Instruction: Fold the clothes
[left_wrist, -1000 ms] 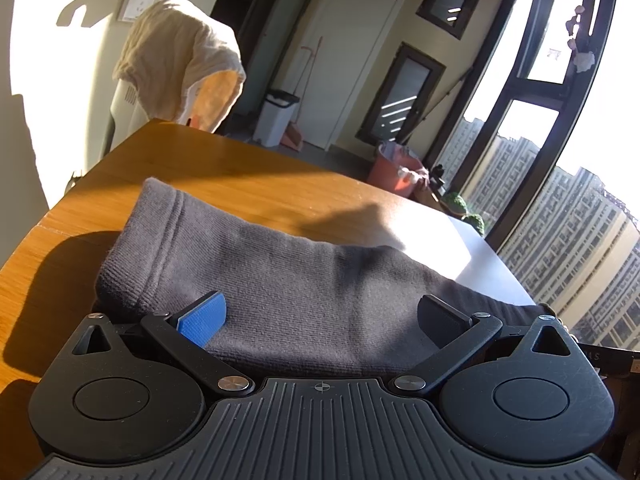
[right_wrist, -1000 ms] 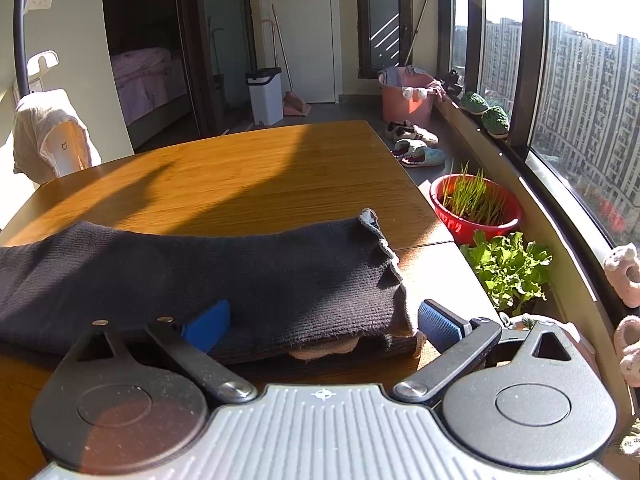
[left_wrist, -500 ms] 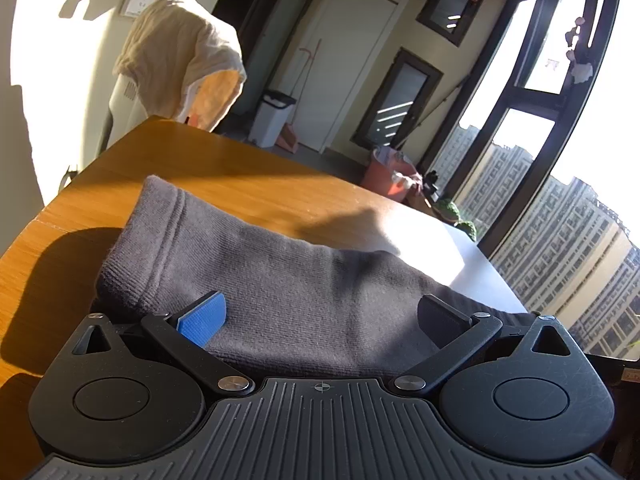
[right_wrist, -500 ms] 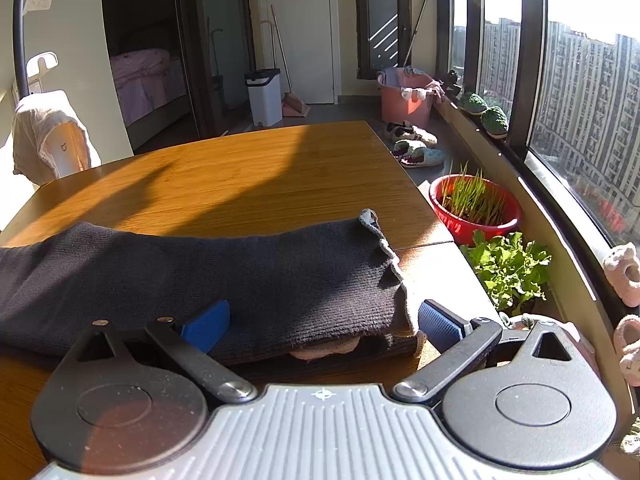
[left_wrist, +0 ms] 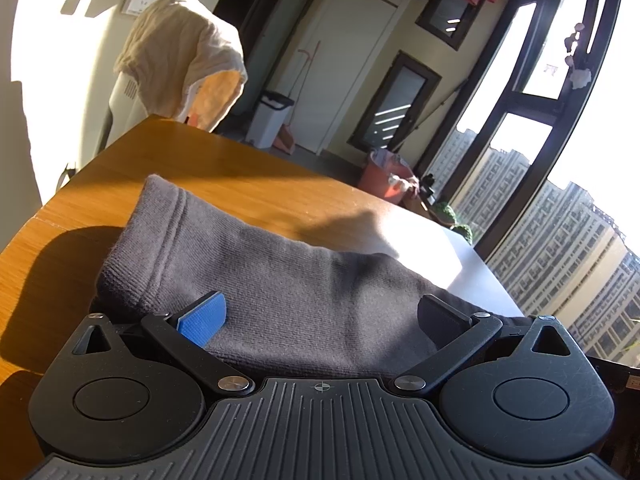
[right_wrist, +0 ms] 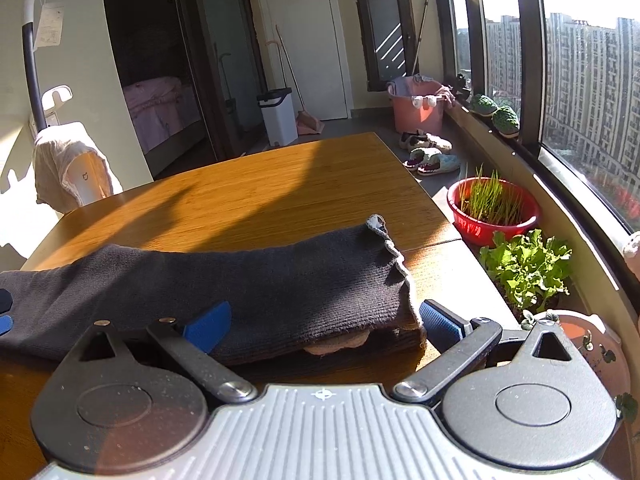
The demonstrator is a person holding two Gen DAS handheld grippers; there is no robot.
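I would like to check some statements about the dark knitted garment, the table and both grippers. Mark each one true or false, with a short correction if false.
1. The dark garment lies on a wooden table. True.
2. The right gripper is shut. False: its fingers are spread wide.
3. The left gripper is open. True.
4. The garment hangs from a chair. False: it rests on the table.
5. A red basin with green shoots stands by the window. True.

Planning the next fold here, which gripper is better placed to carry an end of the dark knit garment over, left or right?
Probably right: the right gripper has open jaws spanning the dark knit garment at its free scalloped end. The left gripper sits over mid-fabric.
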